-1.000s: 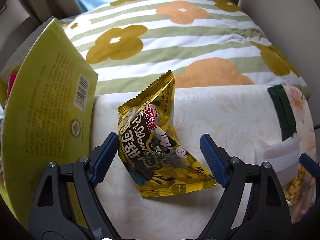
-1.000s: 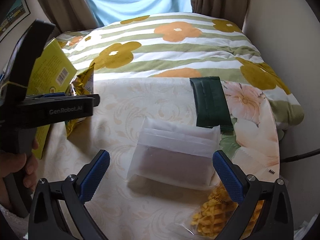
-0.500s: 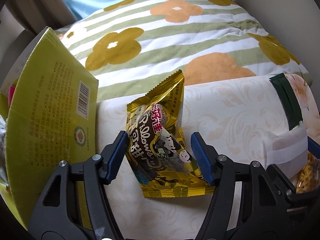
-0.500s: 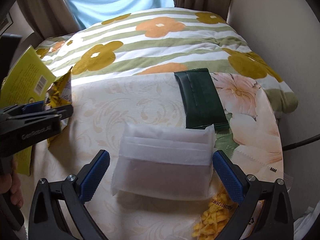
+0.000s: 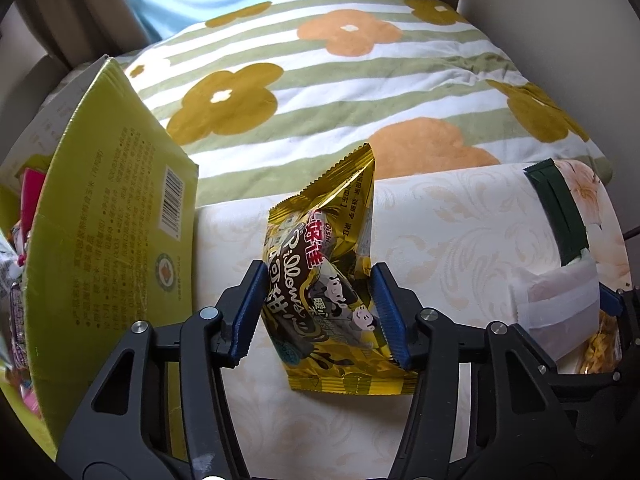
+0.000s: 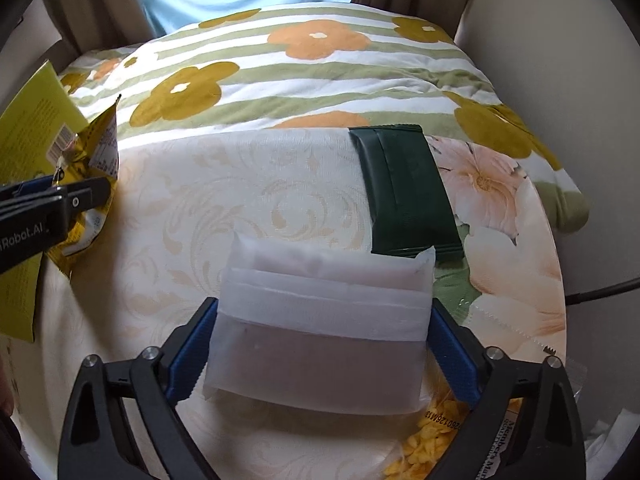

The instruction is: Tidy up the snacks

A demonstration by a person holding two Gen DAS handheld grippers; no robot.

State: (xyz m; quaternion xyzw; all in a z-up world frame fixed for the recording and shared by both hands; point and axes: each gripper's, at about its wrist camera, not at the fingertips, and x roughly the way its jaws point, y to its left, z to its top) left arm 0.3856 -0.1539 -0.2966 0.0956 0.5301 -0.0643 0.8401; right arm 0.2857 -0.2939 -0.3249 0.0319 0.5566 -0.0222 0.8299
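My left gripper (image 5: 320, 316) is shut on a gold snack packet (image 5: 332, 280) with black and white print, both blue pads pressing its sides on the cream tablecloth (image 5: 440, 232). My right gripper (image 6: 324, 348) is open, its pads flanking a translucent white pouch (image 6: 320, 332) and touching or nearly touching its sides. A dark green packet (image 6: 404, 188) lies beyond the pouch. The gold packet (image 6: 96, 152) and left gripper arm (image 6: 48, 204) show at the left of the right wrist view.
A yellow-green cardboard box (image 5: 108, 240) stands open at the left with packets inside. A bag of yellow curly snacks (image 6: 432, 436) lies under the pouch's near right. A flowered striped quilt (image 6: 320, 64) lies behind the table. A wall (image 6: 560, 80) is at right.
My left gripper closed from wide open onto the gold packet. My right gripper moved forward so the white pouch now sits between its pads.
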